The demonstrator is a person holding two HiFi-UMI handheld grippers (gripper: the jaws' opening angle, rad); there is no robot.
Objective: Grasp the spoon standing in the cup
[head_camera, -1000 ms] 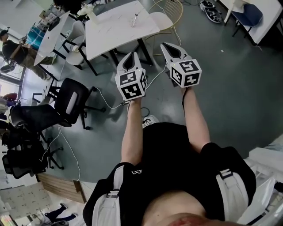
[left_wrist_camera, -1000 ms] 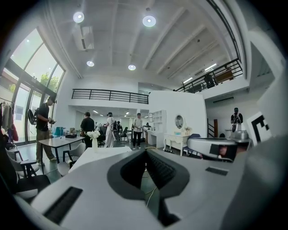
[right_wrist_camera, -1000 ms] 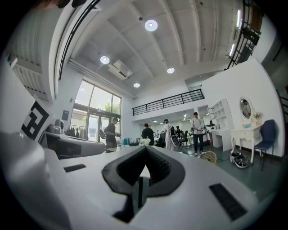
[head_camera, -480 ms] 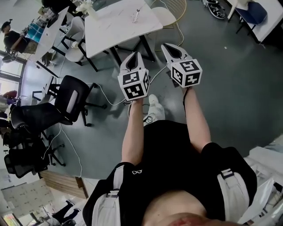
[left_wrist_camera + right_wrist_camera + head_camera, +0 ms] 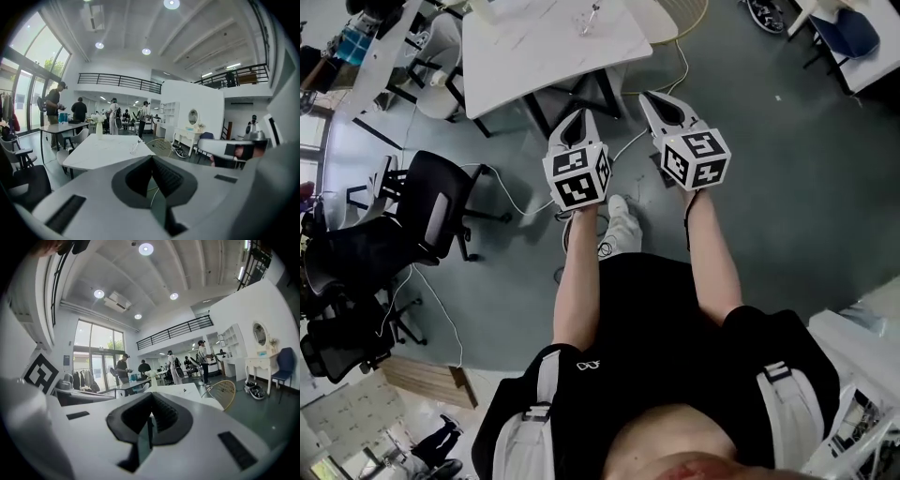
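Note:
A small clear cup with a spoon standing in it (image 5: 589, 19) sits on a white table (image 5: 534, 56) ahead of me; the left gripper view shows the cup (image 5: 135, 147) on the table (image 5: 98, 154) too. In the right gripper view the cup (image 5: 184, 390) is a tiny shape. My left gripper (image 5: 581, 120) and right gripper (image 5: 650, 97) hang side by side over the grey floor, short of the table. Both are shut with nothing between the jaws.
Black office chairs (image 5: 441, 211) stand at the left, and a rattan chair (image 5: 680, 11) stands beyond the table. Cables (image 5: 520, 202) trail on the floor. A white vase with flowers (image 5: 99, 127) is on the table's far end. Several people stand at desks behind.
The table and cup have come closer and shifted down in the head view. A white shoe has appeared below the grippers. Both grippers stay shut and level.

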